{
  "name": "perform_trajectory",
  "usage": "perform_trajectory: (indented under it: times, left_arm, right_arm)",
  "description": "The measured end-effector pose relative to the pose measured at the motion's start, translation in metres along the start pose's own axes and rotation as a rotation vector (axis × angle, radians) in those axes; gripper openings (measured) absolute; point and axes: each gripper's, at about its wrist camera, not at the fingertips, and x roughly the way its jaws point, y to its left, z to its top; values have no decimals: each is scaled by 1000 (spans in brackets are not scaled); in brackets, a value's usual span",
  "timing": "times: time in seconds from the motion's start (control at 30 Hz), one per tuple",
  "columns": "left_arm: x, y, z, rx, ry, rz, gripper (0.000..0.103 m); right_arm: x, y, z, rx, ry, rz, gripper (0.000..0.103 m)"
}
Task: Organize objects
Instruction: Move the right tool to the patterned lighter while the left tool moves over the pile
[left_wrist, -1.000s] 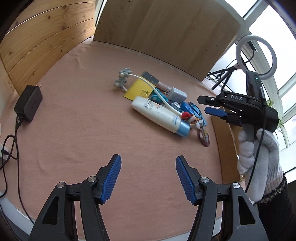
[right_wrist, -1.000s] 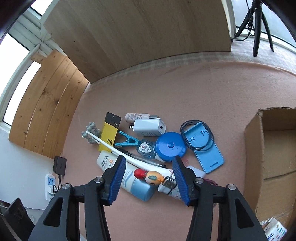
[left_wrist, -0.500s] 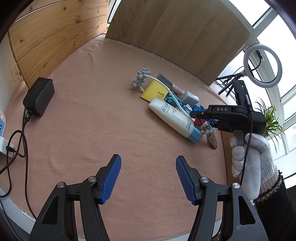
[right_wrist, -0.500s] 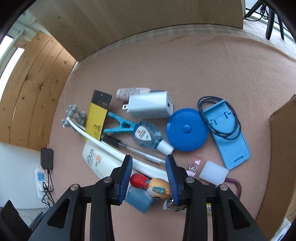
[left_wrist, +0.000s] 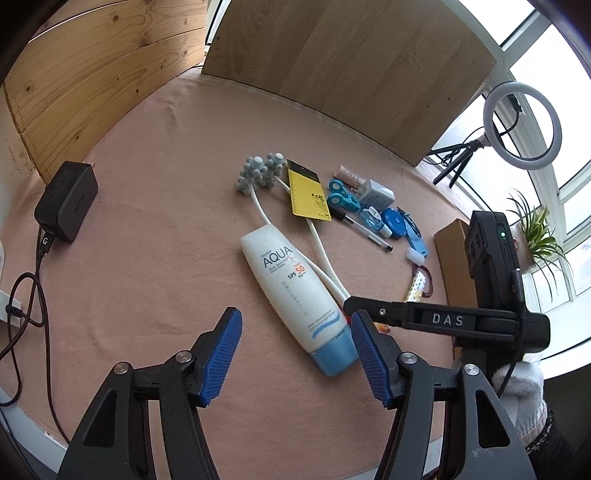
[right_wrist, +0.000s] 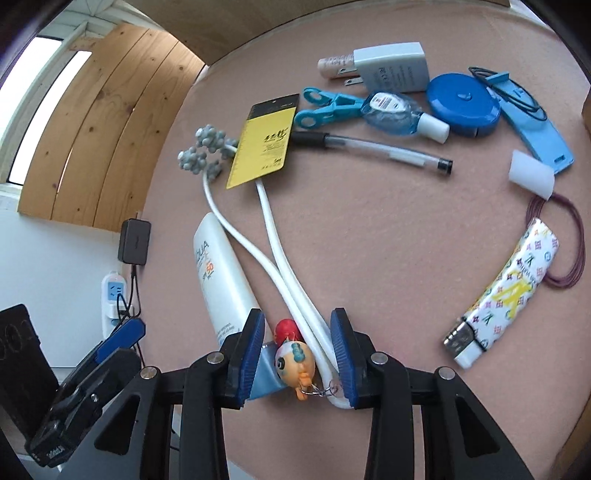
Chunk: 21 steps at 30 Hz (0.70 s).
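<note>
Small orange-faced fish keychain toy with red cap (right_wrist: 293, 360) lies between the blue pads of the right hand-held gripper (right_wrist: 297, 356); jaws partly closed around it, not yet pinching; white looped massager stem (right_wrist: 280, 266) also inside. Step: first pick. Next, I judge: close on toy alone, clear the stem.

Left hand-held gripper (left_wrist: 295, 354) open, empty, above the surface (left_wrist: 147, 221), white AQUA tube (left_wrist: 291, 291) ahead.

Count: one tube, one pen (right_wrist: 373, 149), one cardboard box (left_wrist: 452, 258).

On the pink-covered bench (right_wrist: 369, 229): white AQUA sunscreen tube (right_wrist: 221, 273) left of white looped massager (right_wrist: 273, 236); patterned lighter (right_wrist: 506, 295) far right; clear pen (right_wrist: 373, 149) behind, before round blue tape measure (right_wrist: 461, 105).
</note>
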Motion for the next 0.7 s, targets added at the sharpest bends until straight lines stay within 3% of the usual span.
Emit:
perform_trajectory:
  times: [0.23, 0.43, 0.53, 0.7]
  left_arm:
    - [0, 4, -2, -6, -6, 9, 65]
    - [3, 2, -4, -1, 1, 9, 65]
    - [6, -6, -5, 25, 7, 3, 65]
    - [16, -15, -4, 48, 18, 6, 65]
  right_arm:
    - [-42, -3, -11, -41, -145, -88, 34]
    - [-57, -7, -29, -59, -174, -124, 34]
    - [-66, -19, -38, -5, -198, -108, 34]
    - [-58, -14, -49, -42, -160, -96, 34]
